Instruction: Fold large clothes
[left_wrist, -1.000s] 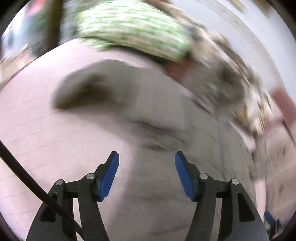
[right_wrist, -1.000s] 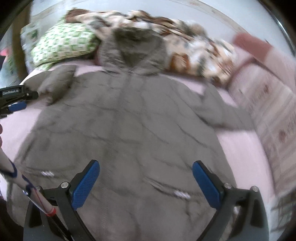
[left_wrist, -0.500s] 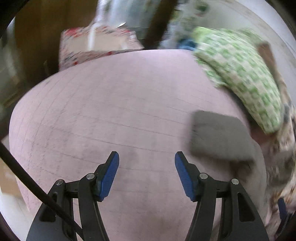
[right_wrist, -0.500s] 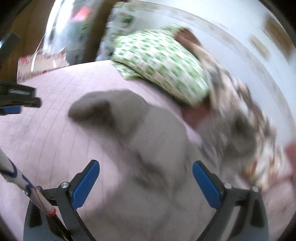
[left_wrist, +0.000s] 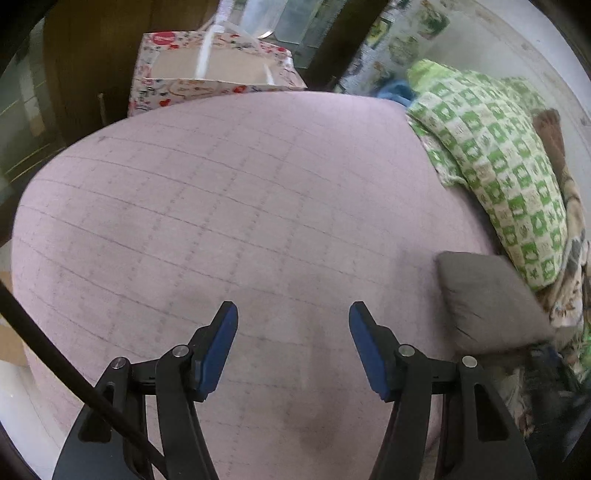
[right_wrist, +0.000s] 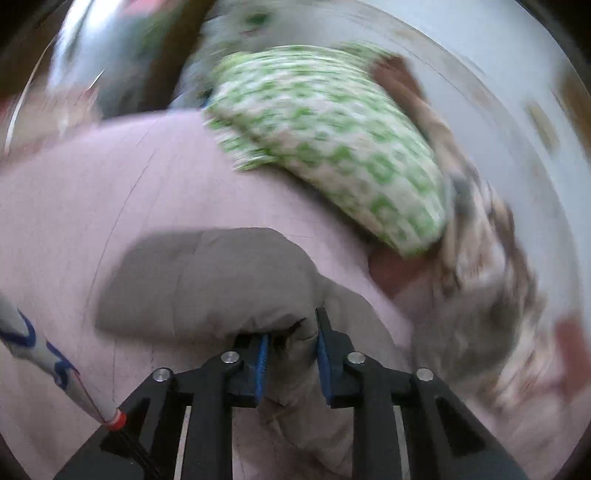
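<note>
A large grey padded coat lies on a pink bed. In the right wrist view its left sleeve (right_wrist: 207, 280) stretches out to the left, and my right gripper (right_wrist: 291, 332) is shut on a bunch of the sleeve fabric near its base. In the left wrist view only the sleeve's cuff end (left_wrist: 487, 299) shows at the right edge. My left gripper (left_wrist: 293, 314) is open and empty above the bare pink sheet (left_wrist: 221, 221), to the left of the cuff.
A green-and-white checked pillow (left_wrist: 495, 170) lies at the head of the bed, behind the sleeve. A patterned blanket (right_wrist: 491, 258) is piled to its right. A printed paper bag (left_wrist: 207, 70) stands past the bed's far edge.
My right gripper swung left from over the coat's body to the left sleeve and closed on it. My left gripper turned left, away from the coat, and stays open.
</note>
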